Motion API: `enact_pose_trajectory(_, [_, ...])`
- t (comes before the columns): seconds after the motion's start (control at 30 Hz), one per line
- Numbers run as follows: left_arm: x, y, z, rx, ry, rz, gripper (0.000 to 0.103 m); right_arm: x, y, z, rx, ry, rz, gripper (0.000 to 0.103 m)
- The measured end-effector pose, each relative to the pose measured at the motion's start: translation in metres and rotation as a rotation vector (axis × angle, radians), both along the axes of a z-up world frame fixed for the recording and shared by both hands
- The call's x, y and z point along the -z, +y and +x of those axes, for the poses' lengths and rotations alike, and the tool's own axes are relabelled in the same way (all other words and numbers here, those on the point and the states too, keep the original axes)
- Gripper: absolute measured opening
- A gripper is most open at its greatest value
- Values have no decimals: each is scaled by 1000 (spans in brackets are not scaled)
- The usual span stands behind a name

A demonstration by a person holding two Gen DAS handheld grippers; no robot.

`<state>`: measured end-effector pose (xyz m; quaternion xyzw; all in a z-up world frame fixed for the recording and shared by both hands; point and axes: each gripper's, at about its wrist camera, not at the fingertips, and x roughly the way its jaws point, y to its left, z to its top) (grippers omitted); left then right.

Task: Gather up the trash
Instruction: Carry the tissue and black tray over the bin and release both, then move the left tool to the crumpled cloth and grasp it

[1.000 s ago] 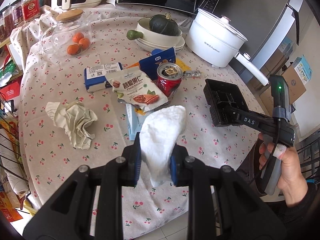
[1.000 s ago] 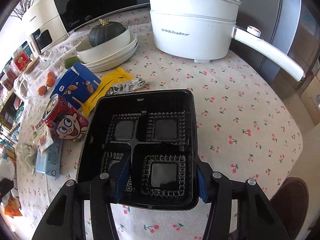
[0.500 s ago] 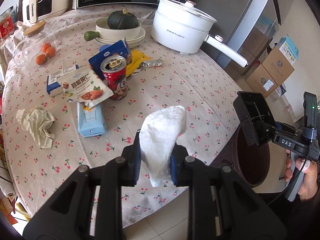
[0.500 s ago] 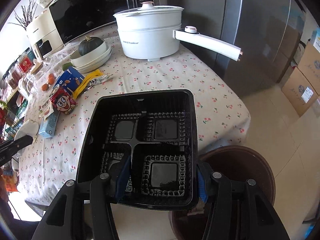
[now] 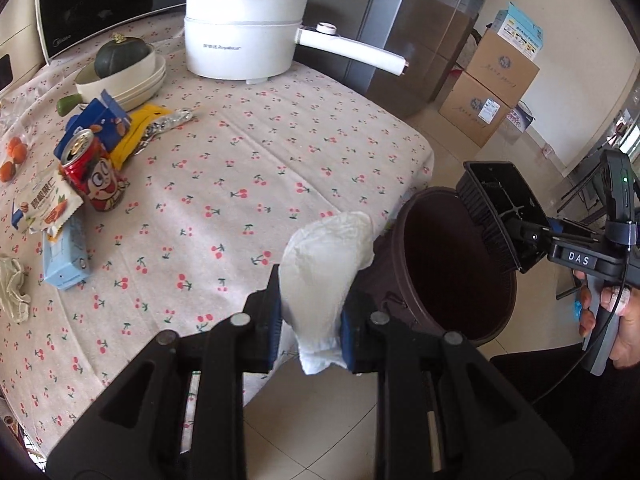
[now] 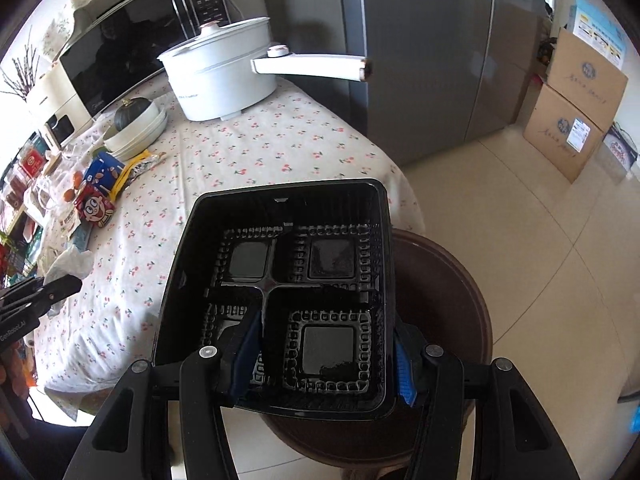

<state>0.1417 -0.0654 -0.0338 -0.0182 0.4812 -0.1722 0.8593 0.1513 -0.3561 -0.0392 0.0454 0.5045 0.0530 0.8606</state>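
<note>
My left gripper is shut on a crumpled white tissue, held over the table's front edge, just left of the brown trash bin on the floor. My right gripper is shut on a black plastic food tray, held directly above the bin. In the left wrist view the tray is tilted over the bin's far rim. The left gripper also shows in the right wrist view.
On the cherry-print tablecloth: a red can, snack packet, blue cartons, another crumpled tissue, yellow wrapper, bowls with a squash, a white pot. Cardboard boxes stand by the fridge.
Both grippers have swung right, off the table toward the bin. The black tray is now over the bin opening and the tissue is beside the bin's rim.
</note>
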Motion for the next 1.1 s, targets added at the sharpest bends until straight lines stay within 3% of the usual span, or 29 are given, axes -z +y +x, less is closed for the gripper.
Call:
enact_pose_trajectory(0.37, [23, -100, 1, 203, -1, 13, 25, 30, -77, -30, 106, 70, -14, 57])
enact_pose_trajectory(0.67, [51, -156, 10, 303, -9, 33, 26, 45, -103, -39, 131, 104, -35, 57])
enact_pose_trajectory(0.7, [54, -159, 11, 311, -13, 31, 31, 47, -106, -41, 133, 109, -38, 57])
enact_pose_trajectory(0.8, [60, -166, 13, 310, -27, 48, 75, 51, -114, -44, 143, 124, -43, 57])
enact_pose_trajectory(0.83, [59, -166, 13, 296, -42, 54, 83, 52, -117, -44, 147, 129, -43, 57])
enact_pose_trajectory(0.93, [57, -164, 15, 274, -42, 71, 92, 54, -120, -43, 154, 136, -39, 57])
enact_pose_trajectory(1.1, [50, -147, 18, 235, -46, 76, 98, 53, -113, -40, 138, 135, -37, 57])
